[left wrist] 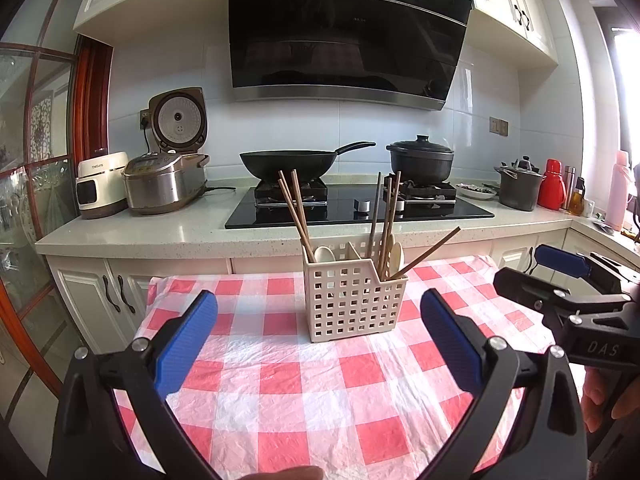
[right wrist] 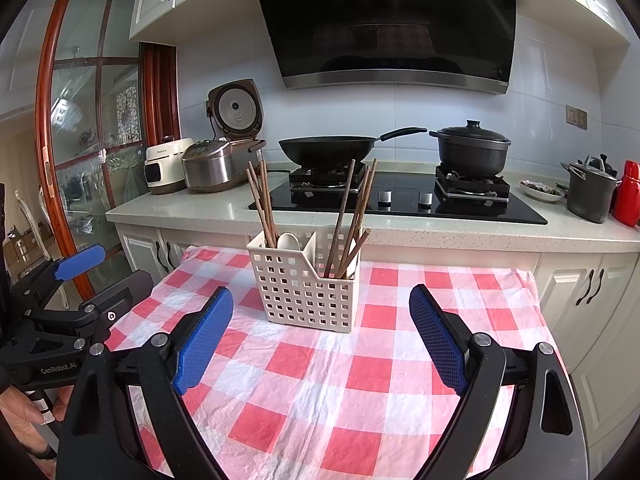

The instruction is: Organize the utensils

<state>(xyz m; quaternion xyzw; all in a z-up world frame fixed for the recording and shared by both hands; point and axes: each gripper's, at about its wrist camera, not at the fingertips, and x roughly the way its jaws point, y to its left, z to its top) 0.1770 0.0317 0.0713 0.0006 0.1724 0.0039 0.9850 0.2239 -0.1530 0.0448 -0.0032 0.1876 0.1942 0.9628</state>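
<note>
A cream perforated utensil holder (left wrist: 352,300) (right wrist: 306,292) stands on the red-and-white checked tablecloth (left wrist: 280,380) (right wrist: 340,380). It has two compartments. The left one holds brown chopsticks (left wrist: 294,212) (right wrist: 260,204) and a white spoon (left wrist: 325,254) (right wrist: 288,241). More chopsticks (left wrist: 390,216) (right wrist: 358,216) and pale spoons (left wrist: 397,254) fill the right one, with one stick (left wrist: 432,252) leaning out to the right. My left gripper (left wrist: 319,300) is open and empty, a short way in front of the holder. My right gripper (right wrist: 321,296) is open and empty too, also short of the holder.
Behind the table runs a kitchen counter (left wrist: 140,232) with a rice cooker (left wrist: 168,184), a black wok (left wrist: 296,162) and a black pot (left wrist: 420,160) on the hob. A grey pot (left wrist: 518,188) and a red flask (left wrist: 551,184) stand at the right. White cabinets (right wrist: 592,288) are below.
</note>
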